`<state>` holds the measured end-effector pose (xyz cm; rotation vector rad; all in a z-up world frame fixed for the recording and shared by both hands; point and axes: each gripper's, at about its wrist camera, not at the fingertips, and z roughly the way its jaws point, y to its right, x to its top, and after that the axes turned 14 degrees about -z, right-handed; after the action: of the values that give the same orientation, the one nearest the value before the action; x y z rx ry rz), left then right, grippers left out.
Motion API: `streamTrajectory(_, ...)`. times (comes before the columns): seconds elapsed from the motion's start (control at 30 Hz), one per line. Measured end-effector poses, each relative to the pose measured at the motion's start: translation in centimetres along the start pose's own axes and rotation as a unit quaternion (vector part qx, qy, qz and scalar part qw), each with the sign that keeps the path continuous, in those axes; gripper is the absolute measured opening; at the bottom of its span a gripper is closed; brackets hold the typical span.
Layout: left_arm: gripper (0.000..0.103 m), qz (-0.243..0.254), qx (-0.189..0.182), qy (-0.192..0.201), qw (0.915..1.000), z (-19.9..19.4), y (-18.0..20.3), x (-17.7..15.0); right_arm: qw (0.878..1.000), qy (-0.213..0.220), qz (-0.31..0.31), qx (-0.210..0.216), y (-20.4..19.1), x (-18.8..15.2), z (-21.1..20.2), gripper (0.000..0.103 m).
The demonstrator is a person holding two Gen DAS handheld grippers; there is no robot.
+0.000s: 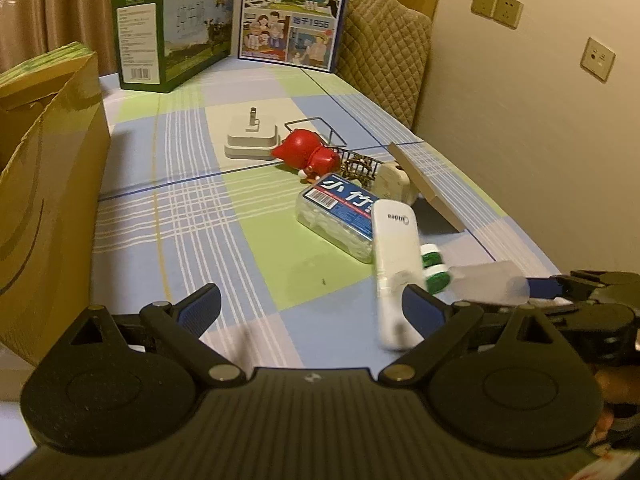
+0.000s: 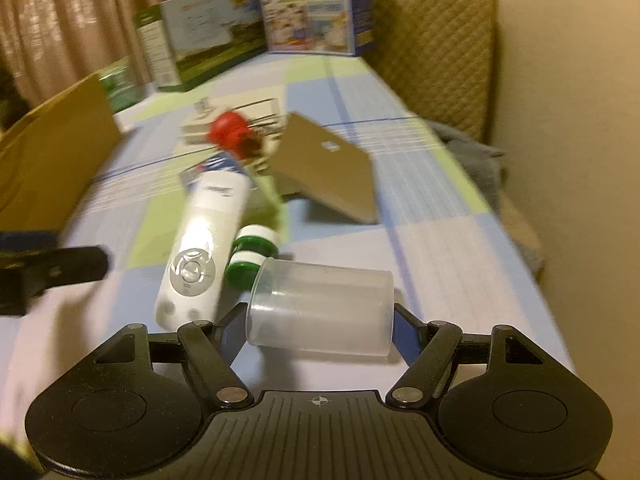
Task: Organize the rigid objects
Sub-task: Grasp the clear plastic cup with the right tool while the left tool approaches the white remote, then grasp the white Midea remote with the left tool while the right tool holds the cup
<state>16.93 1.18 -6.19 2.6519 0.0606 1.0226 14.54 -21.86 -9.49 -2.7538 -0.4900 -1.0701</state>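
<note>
Frosted plastic cup, a smooth translucent cylinder lying on its side, sits clamped between the right gripper fingers, its open mouth toward the left finger and its base at the right one. Just ahead of those fingers lie a glossy white remote control with a round silver button pad and, touching its side, a small green-and-white double-lidded case. Beyond them a flat brown cardboard piece leans tilted over the checked cloth of the bench.

The left gripper has its ribbed blue-padded fingers spread wide and grasping nothing; the remote's near end crosses just in front of its right finger. Farther ahead rest a clear rectangular box with a blue label, a rounded red toy, a wire basket and a white square dock.
</note>
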Motion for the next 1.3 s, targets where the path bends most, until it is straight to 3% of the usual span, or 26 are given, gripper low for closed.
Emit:
streamTrajectory(0.13,0.095,0.014,-0.011,-0.01,0.9998,0.1,0.1,0.3,0.999,0.006,-0.014,0.051,-1.0,-0.2,-0.4,0.07)
streamTrajectory(0.3,0.094,0.049,-0.032,-0.021,0.998,1.0,0.7,0.6,1.0,0.008,0.001,0.029,-0.2,-0.6,-0.9,0.07)
streamTrajectory(0.5,0.08,0.091,-0.043,-0.04,0.9941,3.4,1.9,0.3,1.0,0.011,0.016,0.015,1.0,-1.1,-1.1,0.07)
streamTrajectory(0.63,0.065,0.123,-0.044,-0.053,0.99,4.7,3.1,-0.1,1.0,0.012,0.023,0.015,1.2,-1.2,-1.1,0.07)
streamTrajectory(0.73,0.045,0.133,-0.04,-0.06,0.9884,5.3,3.4,-0.3,0.999,0.015,0.027,0.014,1.3,-1.2,-1.1,0.07)
streamTrajectory(0.8,0.037,0.132,-0.037,-0.067,0.9883,5.6,3.4,-0.3,0.999,0.016,0.029,0.012,1.3,-1.2,-1.1,0.07)
streamTrajectory(1.3,0.036,0.11,-0.025,-0.061,0.9918,3.8,2.7,0.6,0.999,0.04,0.028,0.004,1.1,-0.4,-2.9,0.07)
